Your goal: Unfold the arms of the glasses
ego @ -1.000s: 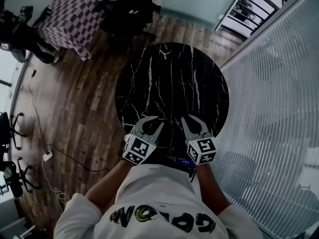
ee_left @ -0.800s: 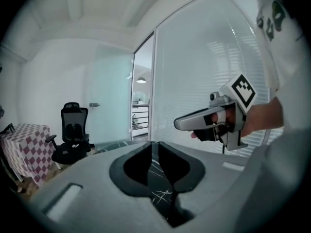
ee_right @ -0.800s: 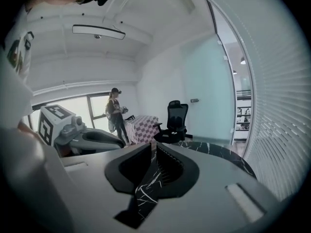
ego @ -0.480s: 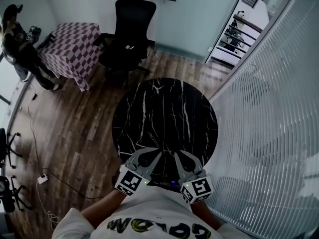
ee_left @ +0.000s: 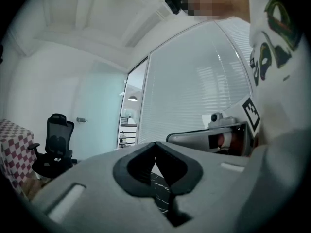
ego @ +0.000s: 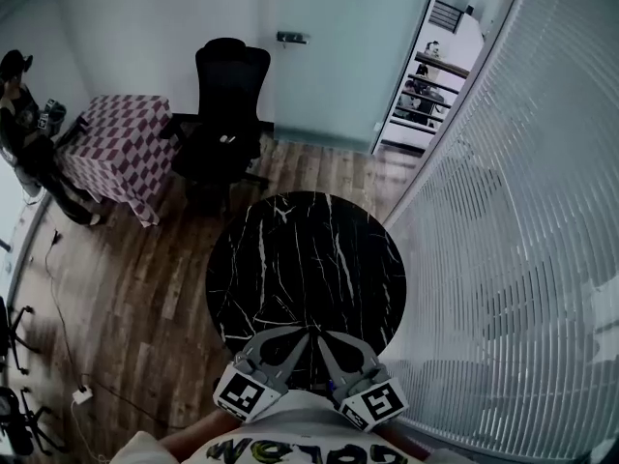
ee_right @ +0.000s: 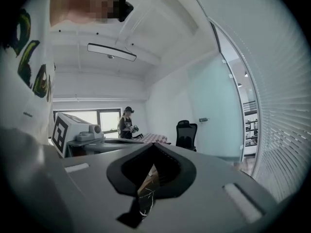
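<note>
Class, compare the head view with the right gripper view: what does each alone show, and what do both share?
Head view only: the whole round table from above and a white plug on the floor. Right gripper view only: the ceiling light and a window. Both: the black chair, the checked table, a standing person and the blinds.

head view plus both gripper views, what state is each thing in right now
left gripper: jaws together, nothing between them
right gripper: jaws together, nothing between them
round table: upright, no glasses showing on its marble top
office chair: upright, unoccupied
</note>
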A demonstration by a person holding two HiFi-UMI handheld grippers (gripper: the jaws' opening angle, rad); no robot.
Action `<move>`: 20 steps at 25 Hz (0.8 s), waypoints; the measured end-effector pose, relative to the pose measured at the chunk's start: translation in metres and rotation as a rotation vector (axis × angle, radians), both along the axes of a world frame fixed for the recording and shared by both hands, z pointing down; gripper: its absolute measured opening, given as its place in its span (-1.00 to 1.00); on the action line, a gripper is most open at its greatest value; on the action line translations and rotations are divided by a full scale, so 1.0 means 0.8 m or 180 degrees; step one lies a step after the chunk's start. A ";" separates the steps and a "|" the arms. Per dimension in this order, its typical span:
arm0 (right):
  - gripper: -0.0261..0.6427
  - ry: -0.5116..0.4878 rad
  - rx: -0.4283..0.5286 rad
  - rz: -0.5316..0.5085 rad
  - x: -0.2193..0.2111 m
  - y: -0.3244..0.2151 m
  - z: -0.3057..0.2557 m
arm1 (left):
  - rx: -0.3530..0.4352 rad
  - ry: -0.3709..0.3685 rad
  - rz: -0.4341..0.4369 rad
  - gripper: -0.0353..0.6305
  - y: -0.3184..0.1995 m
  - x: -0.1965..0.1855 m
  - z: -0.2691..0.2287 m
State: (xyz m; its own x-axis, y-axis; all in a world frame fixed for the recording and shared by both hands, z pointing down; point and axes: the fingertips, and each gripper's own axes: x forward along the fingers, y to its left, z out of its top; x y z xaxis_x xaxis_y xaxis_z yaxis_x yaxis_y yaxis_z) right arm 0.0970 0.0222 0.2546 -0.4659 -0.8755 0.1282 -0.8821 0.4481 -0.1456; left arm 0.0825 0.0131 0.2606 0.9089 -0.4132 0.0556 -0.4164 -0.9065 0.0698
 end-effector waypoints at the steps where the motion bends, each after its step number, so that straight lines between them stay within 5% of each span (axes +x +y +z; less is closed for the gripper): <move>1: -0.91 -0.0022 0.0045 -0.0022 -0.003 0.001 -0.005 | 0.0003 0.0036 -0.0002 -0.88 0.001 0.000 -0.005; 20: -0.92 -0.0048 0.0168 -0.0105 -0.008 -0.008 -0.014 | -0.0076 0.0202 -0.0098 -0.88 -0.005 -0.002 -0.010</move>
